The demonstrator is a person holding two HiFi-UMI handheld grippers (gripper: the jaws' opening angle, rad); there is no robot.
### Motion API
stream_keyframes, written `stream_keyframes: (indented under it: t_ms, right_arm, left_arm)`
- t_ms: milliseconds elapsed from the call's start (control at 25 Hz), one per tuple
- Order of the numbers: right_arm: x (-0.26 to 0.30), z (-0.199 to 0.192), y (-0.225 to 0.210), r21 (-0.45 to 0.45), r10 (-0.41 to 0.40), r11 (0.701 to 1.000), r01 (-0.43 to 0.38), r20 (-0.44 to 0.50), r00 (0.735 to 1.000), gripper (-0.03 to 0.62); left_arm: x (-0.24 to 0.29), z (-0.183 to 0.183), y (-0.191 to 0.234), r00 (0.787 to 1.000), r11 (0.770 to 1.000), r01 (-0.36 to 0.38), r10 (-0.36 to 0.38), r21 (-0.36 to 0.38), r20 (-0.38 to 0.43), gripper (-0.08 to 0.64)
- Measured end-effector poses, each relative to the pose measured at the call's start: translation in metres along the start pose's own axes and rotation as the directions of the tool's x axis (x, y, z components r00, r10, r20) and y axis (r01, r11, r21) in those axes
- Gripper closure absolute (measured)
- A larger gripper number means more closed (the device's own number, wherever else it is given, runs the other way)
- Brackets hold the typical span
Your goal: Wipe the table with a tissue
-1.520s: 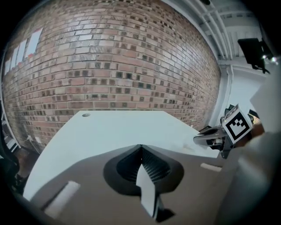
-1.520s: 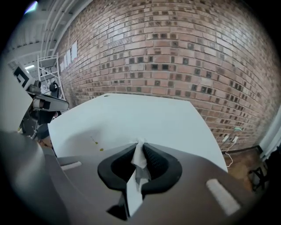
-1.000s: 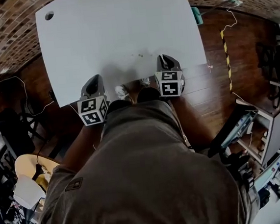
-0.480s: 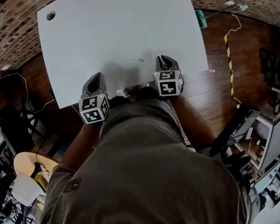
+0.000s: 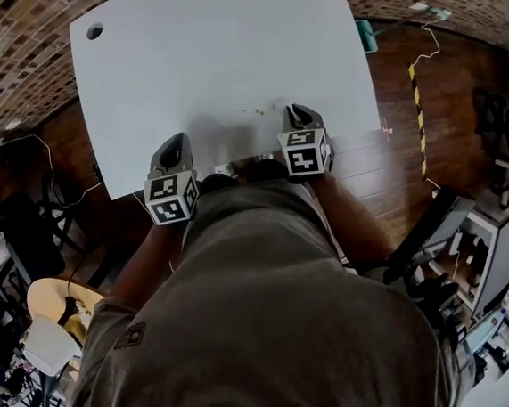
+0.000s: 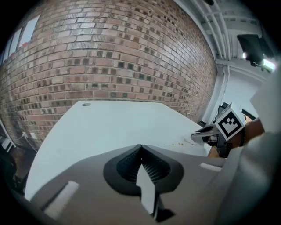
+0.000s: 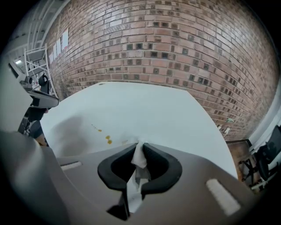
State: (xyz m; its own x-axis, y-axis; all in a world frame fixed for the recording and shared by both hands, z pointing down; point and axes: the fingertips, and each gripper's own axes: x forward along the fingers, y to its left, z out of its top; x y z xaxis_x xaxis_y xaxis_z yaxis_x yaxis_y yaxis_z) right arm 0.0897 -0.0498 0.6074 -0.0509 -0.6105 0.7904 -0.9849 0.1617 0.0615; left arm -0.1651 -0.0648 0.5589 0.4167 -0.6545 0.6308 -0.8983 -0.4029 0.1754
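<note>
While both grippers are held at the near edge of the white table [image 5: 214,59], the left gripper [image 5: 175,143] sits at 7 o'clock of the tabletop and the right gripper [image 5: 295,111] at 5 o'clock. The right jaws are clamped on a crumpled white tissue [image 7: 139,159], whose tip pokes just past them. The left jaws are pressed together; a white strip [image 6: 147,189] shows in the slot behind them, its nature unclear. Small orange spots [image 7: 107,139] mark the tabletop at 10 o'clock of the tissue, nearby.
</note>
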Motion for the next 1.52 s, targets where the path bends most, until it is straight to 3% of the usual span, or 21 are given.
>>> stream_keyframes:
  t_ms: [1520]
  right_arm:
    - [0.026,0.039,0.101,-0.157,0.139,0.978,-0.134,0.016,0.99,0.549]
  left_arm:
    - [-0.047,-0.008,0.064,0.99,0.99,-0.126,0.13,-0.067,0.057,0.558]
